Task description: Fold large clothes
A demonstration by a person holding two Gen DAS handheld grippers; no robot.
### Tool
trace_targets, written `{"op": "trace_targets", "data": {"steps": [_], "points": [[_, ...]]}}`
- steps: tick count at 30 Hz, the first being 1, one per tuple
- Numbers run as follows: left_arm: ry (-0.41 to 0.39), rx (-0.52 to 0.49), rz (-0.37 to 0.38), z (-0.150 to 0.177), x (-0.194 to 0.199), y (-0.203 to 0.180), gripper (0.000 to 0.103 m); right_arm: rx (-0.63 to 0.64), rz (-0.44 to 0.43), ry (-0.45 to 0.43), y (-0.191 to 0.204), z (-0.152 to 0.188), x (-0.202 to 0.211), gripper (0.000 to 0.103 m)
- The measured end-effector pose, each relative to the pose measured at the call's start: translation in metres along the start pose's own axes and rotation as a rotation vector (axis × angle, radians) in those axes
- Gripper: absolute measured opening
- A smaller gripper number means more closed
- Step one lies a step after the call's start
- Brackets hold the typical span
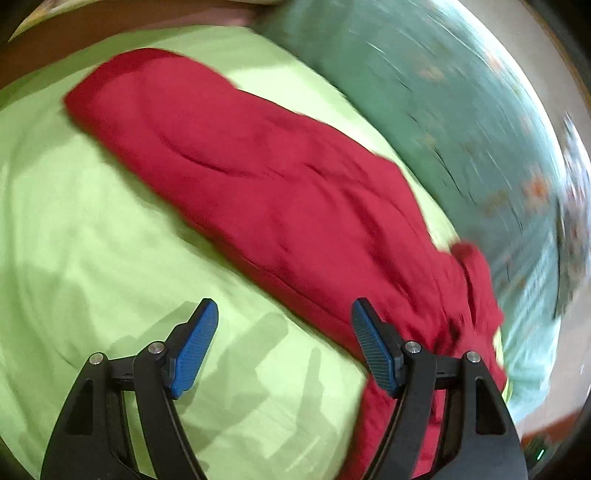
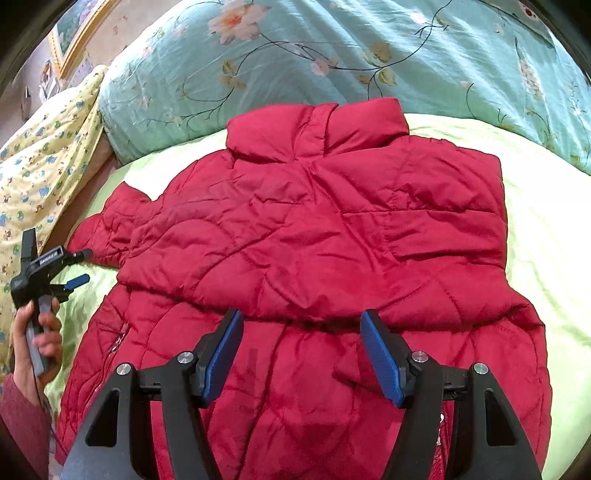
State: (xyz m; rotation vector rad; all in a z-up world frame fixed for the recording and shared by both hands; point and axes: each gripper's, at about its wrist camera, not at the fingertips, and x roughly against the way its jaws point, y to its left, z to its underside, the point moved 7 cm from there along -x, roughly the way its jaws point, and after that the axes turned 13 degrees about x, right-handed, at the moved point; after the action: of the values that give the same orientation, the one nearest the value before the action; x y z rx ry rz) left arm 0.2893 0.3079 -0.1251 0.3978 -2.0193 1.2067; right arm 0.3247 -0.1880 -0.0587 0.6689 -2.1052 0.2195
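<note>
A red quilted jacket [image 2: 314, 236] lies on a light green sheet [image 2: 546, 229], collar toward the pillow, one sleeve folded across its body. My right gripper [image 2: 301, 332] is open and empty, just above the jacket's lower half. My left gripper [image 1: 284, 332] is open and empty over the sheet, beside the jacket [image 1: 258, 177], which runs diagonally in that blurred view. In the right wrist view the left gripper [image 2: 79, 266] shows at the left edge, held in a hand, its fingertips by the jacket's left sleeve.
A teal floral pillow [image 2: 332, 55] lies behind the jacket's collar. A yellow patterned quilt [image 2: 44, 166] lies at the left. A framed picture [image 2: 77, 26] hangs on the wall at far left. The green sheet [image 1: 92, 240] spreads around the jacket.
</note>
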Motion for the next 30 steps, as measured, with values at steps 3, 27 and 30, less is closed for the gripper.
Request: {"op": "trace_targets", "data": {"steps": [3, 27, 30], "points": [[-0.038, 0.089, 0.000, -0.024, 0.002, 0.020, 0.074, 0.010, 0.001, 0.003, 0.003, 0.002, 0.001, 0.067], [-0.206, 0.176, 0.106, -0.094, 0.009, 0.040, 0.018, -0.014, -0.021, 0.009, 0.000, 0.003, -0.004, 0.067], [-0.221, 0.107, 0.131, -0.088, 0.024, 0.022, 0.014, -0.032, -0.021, 0.003, -0.005, 0.003, -0.002, 0.067]]}}
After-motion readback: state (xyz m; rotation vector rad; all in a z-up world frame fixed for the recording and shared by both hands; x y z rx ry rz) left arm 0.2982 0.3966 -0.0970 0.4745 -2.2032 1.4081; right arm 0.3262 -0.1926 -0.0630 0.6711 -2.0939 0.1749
